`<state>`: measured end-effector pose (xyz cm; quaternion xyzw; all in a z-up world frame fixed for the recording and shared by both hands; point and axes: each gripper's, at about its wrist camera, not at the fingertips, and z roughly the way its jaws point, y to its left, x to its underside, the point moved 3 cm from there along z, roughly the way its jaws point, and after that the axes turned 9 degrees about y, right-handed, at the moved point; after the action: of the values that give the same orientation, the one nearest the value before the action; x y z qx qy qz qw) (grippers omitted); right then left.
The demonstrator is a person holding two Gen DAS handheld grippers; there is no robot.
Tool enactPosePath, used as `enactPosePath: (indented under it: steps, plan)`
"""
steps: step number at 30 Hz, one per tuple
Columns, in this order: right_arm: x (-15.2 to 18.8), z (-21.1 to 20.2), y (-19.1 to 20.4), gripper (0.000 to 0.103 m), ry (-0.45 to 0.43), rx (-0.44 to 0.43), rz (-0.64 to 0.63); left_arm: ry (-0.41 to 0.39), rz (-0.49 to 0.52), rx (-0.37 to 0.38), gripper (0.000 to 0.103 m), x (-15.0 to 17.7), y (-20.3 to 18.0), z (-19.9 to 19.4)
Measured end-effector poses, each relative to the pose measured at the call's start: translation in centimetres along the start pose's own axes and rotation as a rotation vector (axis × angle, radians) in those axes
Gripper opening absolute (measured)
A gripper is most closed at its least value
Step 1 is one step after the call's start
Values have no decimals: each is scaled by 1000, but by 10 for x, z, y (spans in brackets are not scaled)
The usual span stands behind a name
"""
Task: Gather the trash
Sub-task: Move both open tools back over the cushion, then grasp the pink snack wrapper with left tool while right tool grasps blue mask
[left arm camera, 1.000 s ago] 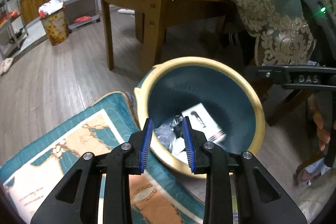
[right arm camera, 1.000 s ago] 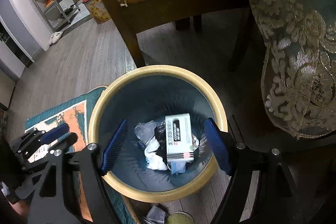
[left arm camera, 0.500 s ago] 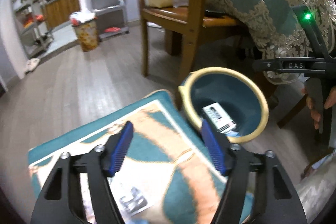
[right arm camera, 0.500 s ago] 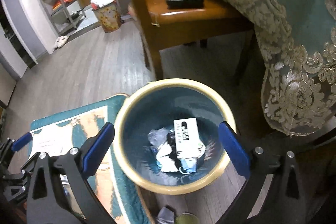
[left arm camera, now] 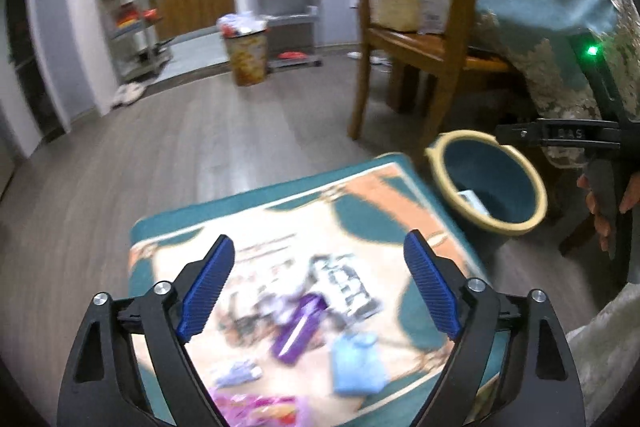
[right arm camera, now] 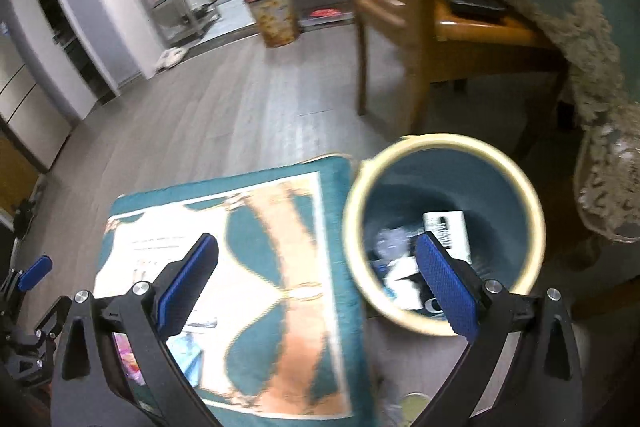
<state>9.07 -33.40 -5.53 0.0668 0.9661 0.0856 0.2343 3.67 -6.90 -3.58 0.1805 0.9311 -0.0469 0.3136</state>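
A wood-plank floor runs back to metal shelves, with a wooden chair beside a draped table. A teal and orange mat lies on the floor. Just right of it stands a teal bin with a cream rim, holding a white box and crumpled scraps. The left gripper is opening, empty, above blurred litter on the mat: a purple wrapper and a pale blue piece. The right gripper hangs spread wide and empty over the bin's near rim.
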Motion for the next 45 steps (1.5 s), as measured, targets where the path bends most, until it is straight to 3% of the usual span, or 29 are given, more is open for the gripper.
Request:
enactPosePath:
  steps: [10, 16, 18, 21, 29, 32, 34, 36, 38, 40, 45]
  plan:
    - [34, 24, 83, 97, 44, -13, -132, 50, -225, -98, 91, 75, 105, -24]
    - [68, 44, 101, 97, 59, 14, -49, 91, -334, -182, 91, 120, 124, -13]
    - [80, 50, 107, 97, 67, 16, -24, 122, -378, -158, 90, 134, 124, -1]
    - [100, 59, 121, 96, 97, -6, -9, 215, -325, -156, 81, 148, 118, 23]
    - [143, 97, 140, 62, 270, -26, -78, 356, -238, -114, 50, 166, 111, 58]
    - [154, 113, 146, 50, 325, -37, -102, 386, -232, -100, 34, 169, 110, 65]
    - [160, 122, 149, 39, 361, -39, -122, 396, -207, -95, 17, 169, 105, 68]
    - [164, 128, 151, 30, 394, -66, -119, 392, -186, -97, 12, 168, 101, 67]
    - [164, 130, 152, 12, 398, -76, -120, 378, -172, -87, 10, 165, 98, 64]
    - [162, 127, 152, 5, 390, -89, -118, 360, -171, -72, 7, 162, 97, 60]
    - [149, 104, 153, 3, 343, -124, -116, 305, -203, -59, 6, 150, 100, 47]
